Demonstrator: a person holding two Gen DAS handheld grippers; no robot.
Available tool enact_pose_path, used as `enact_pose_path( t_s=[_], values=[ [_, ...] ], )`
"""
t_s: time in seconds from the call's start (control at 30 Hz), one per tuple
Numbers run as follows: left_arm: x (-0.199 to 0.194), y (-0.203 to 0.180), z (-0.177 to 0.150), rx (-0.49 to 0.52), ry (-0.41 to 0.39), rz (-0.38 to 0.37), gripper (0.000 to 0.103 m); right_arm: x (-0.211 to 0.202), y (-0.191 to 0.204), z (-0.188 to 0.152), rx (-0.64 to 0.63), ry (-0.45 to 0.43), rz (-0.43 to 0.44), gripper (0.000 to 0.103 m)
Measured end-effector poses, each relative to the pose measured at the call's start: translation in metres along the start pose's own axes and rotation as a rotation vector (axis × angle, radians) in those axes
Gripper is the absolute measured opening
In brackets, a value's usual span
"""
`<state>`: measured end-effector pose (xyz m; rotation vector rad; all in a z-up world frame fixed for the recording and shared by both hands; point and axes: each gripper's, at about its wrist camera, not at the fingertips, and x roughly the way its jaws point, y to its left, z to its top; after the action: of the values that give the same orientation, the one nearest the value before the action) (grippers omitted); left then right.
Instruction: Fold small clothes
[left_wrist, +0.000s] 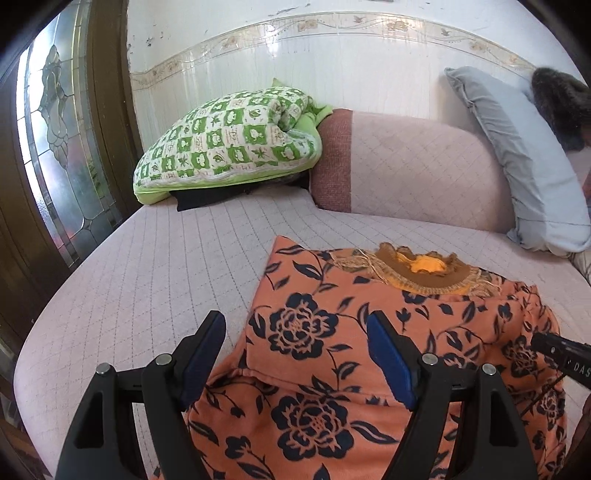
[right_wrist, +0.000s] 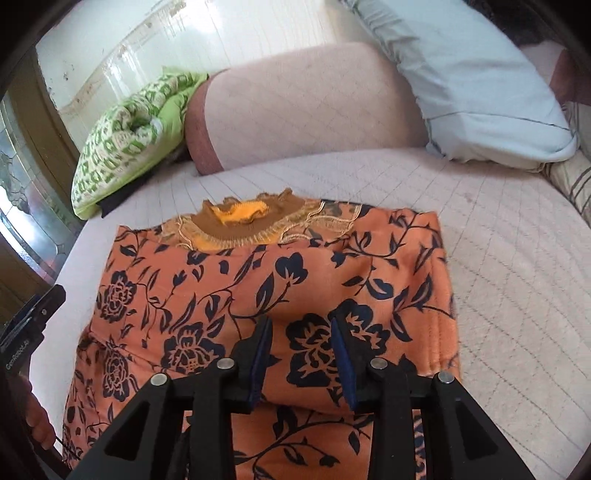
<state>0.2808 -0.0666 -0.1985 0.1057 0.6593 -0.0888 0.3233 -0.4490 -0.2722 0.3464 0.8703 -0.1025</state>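
Note:
An orange garment with dark blue flowers (left_wrist: 354, 332) lies on the pink quilted sofa seat (left_wrist: 147, 280), its brown and yellow collar (left_wrist: 421, 273) at the far end. Both side parts look folded in over the middle. My left gripper (left_wrist: 295, 332) is open above the garment's left edge. My right gripper (right_wrist: 301, 328) is open, jaws partly apart, above the middle of the garment (right_wrist: 280, 288). The collar (right_wrist: 240, 221) lies farther ahead. The right gripper's body shows at the right of the left wrist view (left_wrist: 561, 354). Neither holds cloth.
A green and white checked quilt (left_wrist: 229, 140) lies at the back left on a dark item. A pink backrest cushion (left_wrist: 406, 166) and a pale blue pillow (left_wrist: 524, 158) stand behind. A stained-glass door (left_wrist: 55, 147) is at the left.

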Motion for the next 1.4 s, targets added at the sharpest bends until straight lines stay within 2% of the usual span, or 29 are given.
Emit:
enact_pose_path(
  t_s=[0.2, 0.3, 0.4, 0.47, 0.57, 0.63, 0.7, 0.83, 0.87, 0.9, 0.93, 1.03, 1.13, 1.23, 1.4],
  values=[
    [0.001, -0.004, -0.012, 0.035, -0.018, 0.021, 0.081, -0.01, -0.024, -0.004, 0.044, -0.019, -0.029, 0.036],
    [0.02, -0.003, -0.013, 0.039, 0.014, 0.02, 0.081, -0.011, -0.042, -0.003, 0.098, -0.011, -0.03, 0.036],
    [0.051, -0.006, -0.012, 0.092, 0.035, 0.078, 0.081, -0.007, -0.058, 0.001, 0.131, 0.002, -0.053, 0.036],
    [0.074, -0.002, -0.012, 0.092, 0.07, 0.11, 0.081, -0.003, -0.068, 0.006, 0.16, 0.007, -0.071, 0.036],
    [0.108, 0.01, -0.011, 0.022, 0.176, 0.102, 0.081, 0.004, -0.087, 0.013, 0.207, 0.004, -0.081, 0.036],
    [0.126, 0.015, -0.013, -0.007, 0.237, 0.128, 0.081, 0.009, -0.098, 0.018, 0.237, 0.007, -0.081, 0.036],
    [0.131, 0.015, -0.013, -0.015, 0.225, 0.131, 0.082, 0.015, -0.104, 0.021, 0.262, 0.017, -0.058, 0.036],
    [0.128, 0.003, -0.016, 0.075, 0.194, 0.189, 0.082, 0.029, -0.102, 0.024, 0.24, 0.041, -0.02, 0.036],
    [0.127, 0.0, -0.016, 0.084, 0.193, 0.195, 0.082, 0.036, -0.101, 0.022, 0.22, 0.071, -0.048, 0.036],
    [0.126, -0.001, -0.018, 0.093, 0.192, 0.204, 0.082, 0.046, -0.102, 0.019, 0.201, 0.128, -0.112, 0.037],
    [0.124, -0.002, -0.019, 0.102, 0.192, 0.218, 0.082, 0.054, -0.106, 0.015, 0.203, 0.164, -0.122, 0.039],
    [0.115, -0.008, -0.02, 0.129, 0.188, 0.242, 0.081, 0.045, -0.11, 0.017, 0.236, 0.15, -0.106, 0.04],
    [0.098, -0.013, -0.016, 0.147, 0.17, 0.217, 0.081, 0.022, -0.093, 0.022, 0.154, 0.065, -0.152, 0.04],
    [0.071, -0.015, -0.012, 0.137, 0.122, 0.196, 0.081, -0.002, -0.073, 0.023, 0.113, -0.004, -0.114, 0.04],
    [0.021, -0.004, -0.012, 0.099, 0.041, 0.165, 0.082, -0.031, -0.044, 0.016, 0.079, -0.063, -0.073, 0.042]
  ],
)
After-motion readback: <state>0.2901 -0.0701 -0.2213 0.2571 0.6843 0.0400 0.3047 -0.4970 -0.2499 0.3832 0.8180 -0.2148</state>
